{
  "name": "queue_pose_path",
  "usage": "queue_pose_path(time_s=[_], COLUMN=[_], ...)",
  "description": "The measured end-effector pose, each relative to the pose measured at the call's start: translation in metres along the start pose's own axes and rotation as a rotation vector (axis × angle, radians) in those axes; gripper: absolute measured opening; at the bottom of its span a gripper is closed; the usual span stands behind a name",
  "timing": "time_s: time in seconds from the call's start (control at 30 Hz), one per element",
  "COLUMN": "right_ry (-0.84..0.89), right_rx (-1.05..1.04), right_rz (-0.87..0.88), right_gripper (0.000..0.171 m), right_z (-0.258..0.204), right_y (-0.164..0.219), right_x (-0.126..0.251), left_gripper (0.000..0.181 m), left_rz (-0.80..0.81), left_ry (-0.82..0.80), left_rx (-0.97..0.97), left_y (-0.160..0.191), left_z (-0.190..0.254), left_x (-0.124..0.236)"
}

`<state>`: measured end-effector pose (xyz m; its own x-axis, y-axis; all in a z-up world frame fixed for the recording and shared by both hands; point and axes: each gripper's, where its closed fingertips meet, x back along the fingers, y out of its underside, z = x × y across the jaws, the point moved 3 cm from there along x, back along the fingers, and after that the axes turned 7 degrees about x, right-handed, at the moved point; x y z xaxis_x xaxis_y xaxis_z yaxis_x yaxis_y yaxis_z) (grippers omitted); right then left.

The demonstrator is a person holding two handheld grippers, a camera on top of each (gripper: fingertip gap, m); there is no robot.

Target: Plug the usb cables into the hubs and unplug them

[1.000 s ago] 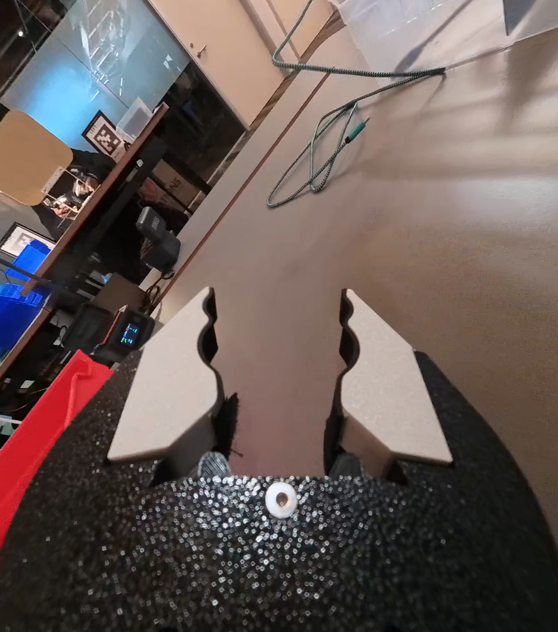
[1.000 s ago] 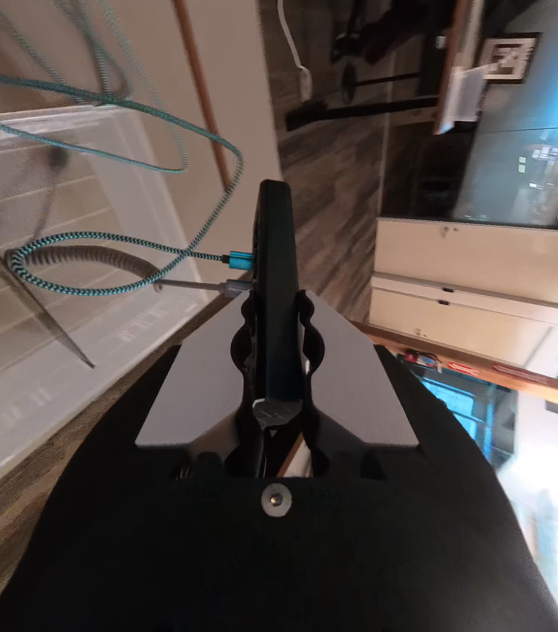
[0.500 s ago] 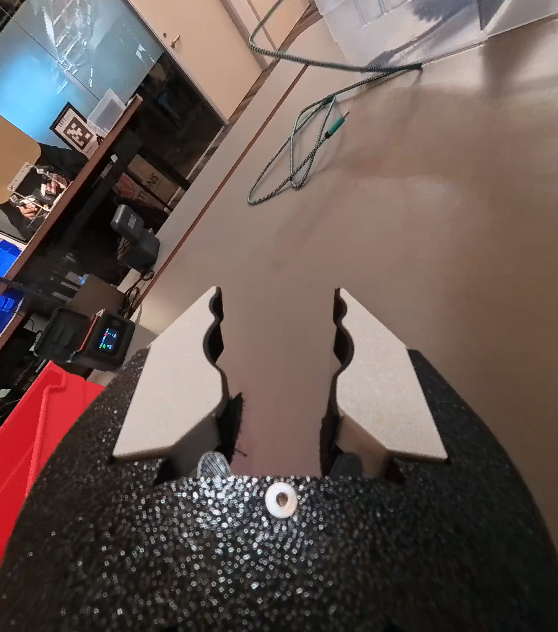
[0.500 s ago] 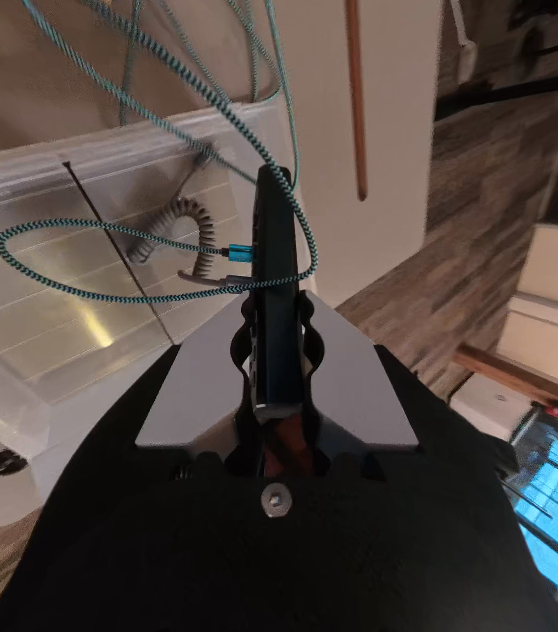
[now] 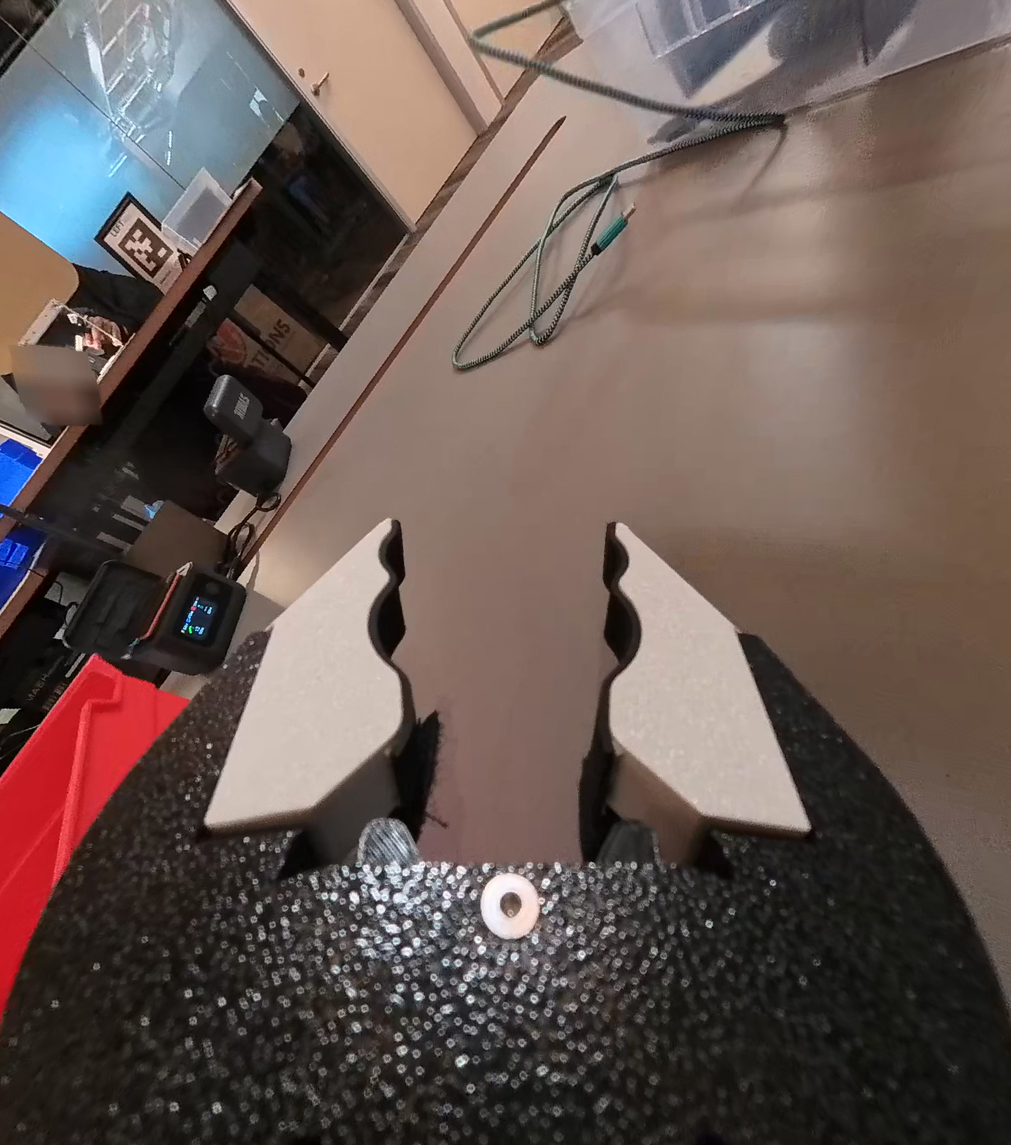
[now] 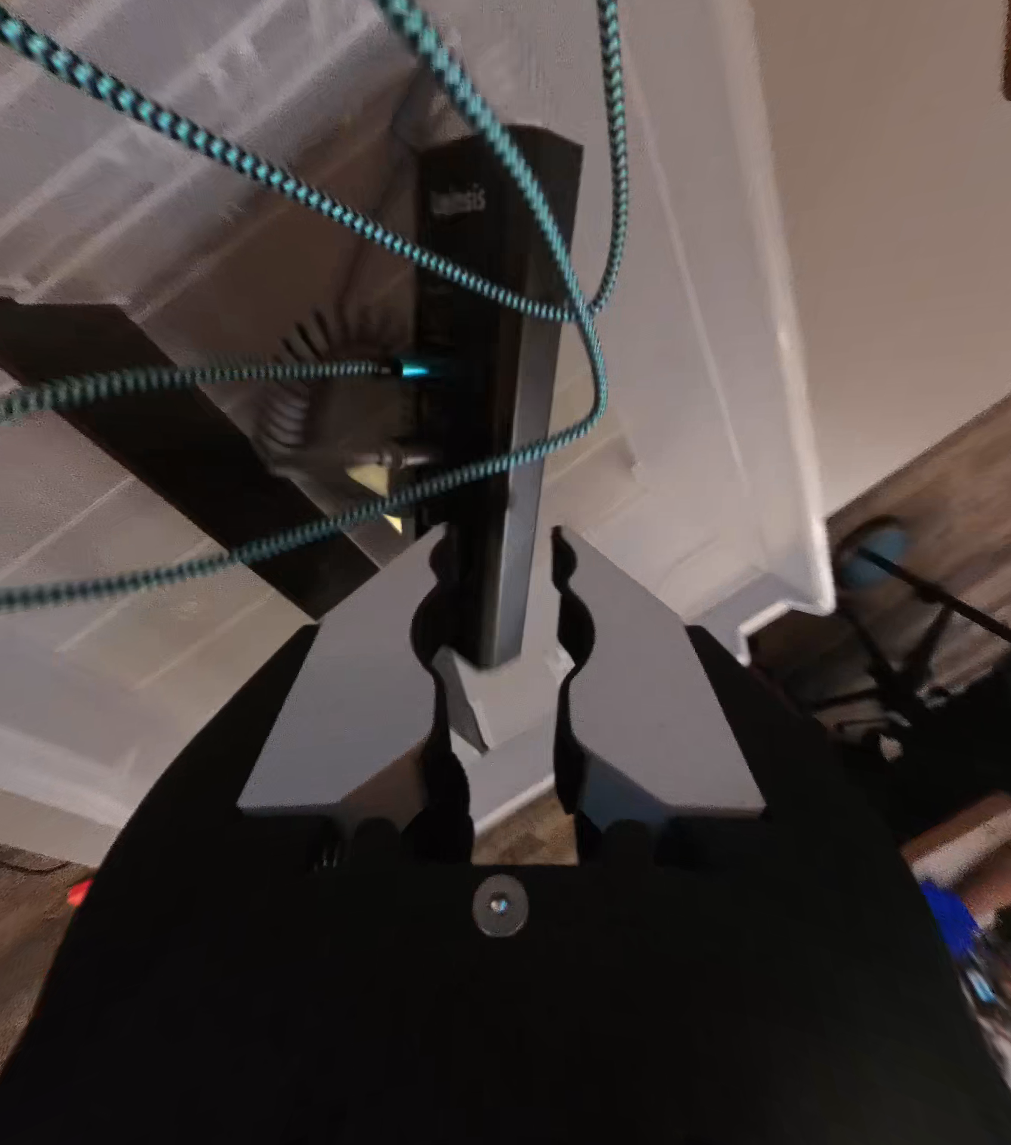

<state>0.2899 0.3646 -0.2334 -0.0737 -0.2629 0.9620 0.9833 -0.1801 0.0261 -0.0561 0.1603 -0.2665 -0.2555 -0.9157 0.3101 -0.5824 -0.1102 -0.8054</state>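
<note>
My right hand-held gripper (image 6: 493, 595) has its jaws parted, loose around the black USB hub (image 6: 490, 384) above the clear bin (image 6: 87, 235). With the braided teal cable (image 6: 180, 378) plugged in, I fear tangling. My left hand-held gripper (image 5: 503, 595) is wide open, empty.

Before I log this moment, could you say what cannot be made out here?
Right wrist view: motion blur hides whether the grey plug is seated in the hub.
Right wrist view: the teal braided cable runs off the left edge.
Left wrist view: the green cable's far end passes the top edge.
</note>
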Motion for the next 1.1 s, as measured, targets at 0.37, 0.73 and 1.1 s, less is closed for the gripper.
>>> queue_pose_path(time_s=[0.37,0.73,1.1], right_ry=[0.24,-0.044,-0.155], right_rx=[0.263,0.36,0.278], right_rz=[0.284,-0.024,-0.139], right_gripper=[0.075,0.042,0.016], right_z=[-0.021,-0.082,-0.075], right_y=[-0.115,-0.218,-0.225], right_x=[0.129,-0.011,-0.046], left_gripper=[0.063,0.061,0.06], left_rz=[0.01,0.024,0.026], left_ry=[0.015,0.023,0.033], left_rx=[-0.003,-0.011,-0.027], left_y=[-0.004,-0.006,-0.009], left_z=[0.004,0.005,0.008], left_x=[0.0,0.003,0.004])
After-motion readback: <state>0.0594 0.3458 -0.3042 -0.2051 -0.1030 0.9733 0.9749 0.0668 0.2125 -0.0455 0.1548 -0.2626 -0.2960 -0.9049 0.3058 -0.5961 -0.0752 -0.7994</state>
